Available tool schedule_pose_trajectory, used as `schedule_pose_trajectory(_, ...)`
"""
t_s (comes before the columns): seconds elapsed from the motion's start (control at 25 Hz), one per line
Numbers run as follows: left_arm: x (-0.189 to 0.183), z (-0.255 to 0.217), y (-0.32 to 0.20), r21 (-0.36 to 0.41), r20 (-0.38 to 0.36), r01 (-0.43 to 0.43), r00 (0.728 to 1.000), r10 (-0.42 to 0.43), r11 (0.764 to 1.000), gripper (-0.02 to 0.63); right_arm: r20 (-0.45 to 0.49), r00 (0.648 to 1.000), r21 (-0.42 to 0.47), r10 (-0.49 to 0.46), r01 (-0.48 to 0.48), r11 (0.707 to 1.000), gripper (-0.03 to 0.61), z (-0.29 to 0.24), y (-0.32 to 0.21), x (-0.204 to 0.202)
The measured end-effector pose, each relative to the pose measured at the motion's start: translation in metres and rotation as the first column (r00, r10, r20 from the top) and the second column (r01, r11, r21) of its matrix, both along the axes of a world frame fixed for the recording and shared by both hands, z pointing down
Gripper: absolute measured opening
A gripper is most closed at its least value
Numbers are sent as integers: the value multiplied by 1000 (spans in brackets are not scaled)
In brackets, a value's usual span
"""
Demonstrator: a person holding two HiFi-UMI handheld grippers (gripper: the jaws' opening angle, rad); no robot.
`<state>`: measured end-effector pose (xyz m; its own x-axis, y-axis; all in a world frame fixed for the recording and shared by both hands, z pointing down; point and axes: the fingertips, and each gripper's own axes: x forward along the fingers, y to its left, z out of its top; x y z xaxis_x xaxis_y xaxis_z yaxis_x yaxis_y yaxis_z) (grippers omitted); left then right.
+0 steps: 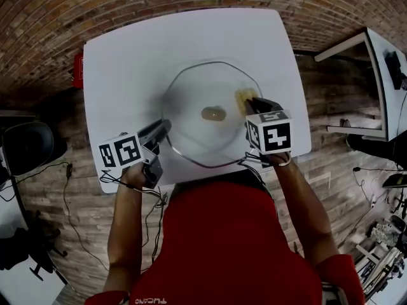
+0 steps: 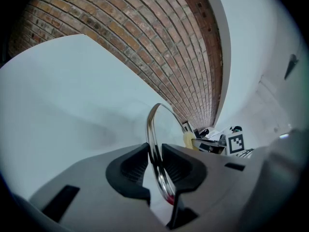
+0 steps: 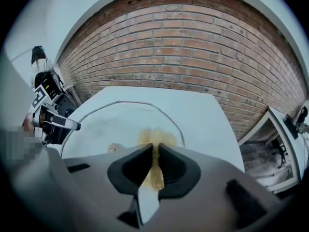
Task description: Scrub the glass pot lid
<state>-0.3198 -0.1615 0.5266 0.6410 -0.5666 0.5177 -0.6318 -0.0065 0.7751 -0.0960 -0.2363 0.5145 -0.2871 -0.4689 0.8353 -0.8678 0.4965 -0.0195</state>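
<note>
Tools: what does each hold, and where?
Left tool grips the glass lid by its metal rim; right tool pinches a yellowish scrub pad by one edge.

- Glass pot lid [image 1: 203, 116]: clear glass, smooth and glossy; rim [image 2: 152, 139] is a polished metal band, mirror-bright.
- Scrub pad [image 3: 154, 139]: yellowish, fibrous, rough, matt.
- Table [image 1: 127, 68]: white top, smooth, matt.
- Left gripper [image 2: 155, 166] and right gripper [image 3: 153, 168]: grey shells, plastic-looking, matt; pads [image 2: 133, 166] black, ribbed, dull.
- Wall [image 3: 193, 47]: red-brown brick, rough, matt, with pale mortar joints.
- Shirt [image 1: 229, 246]: red cloth, matt.
</note>
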Motion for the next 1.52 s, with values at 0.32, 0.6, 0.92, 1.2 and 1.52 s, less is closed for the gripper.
schedule_pose_trajectory(0.32, 1, 0, 0, -2, -3, 6, 1000, -6, 1000, 97, 129, 978, -58, -165, 173, 983, 54, -20, 60, -70)
schedule_pose_trajectory(0.6, 2, -1, 0, -2, -9, 18, 1000, -18, 1000, 97, 208, 904, -143, -374, 406, 903, 52, -8, 130, -150)
schedule_pose_trajectory(0.92, -1, 0, 2, -5, -18, 25, 1000, -25, 1000, 97, 146, 938, -157, -315, 337, 928, 54, 5, 115, -107)
schedule_pose_trajectory(1.2, 0, 0, 1, -6, -13, 24, 1000, -24, 1000, 95, 98, 987, -150, -128, 141, 979, 54, 3, 85, -23)
schedule_pose_trajectory(1.52, 0, -1, 0, 2, -10, 29, 1000, -29, 1000, 95, 173, 977, -63, -121, 133, 989, 54, -22, 67, -40)
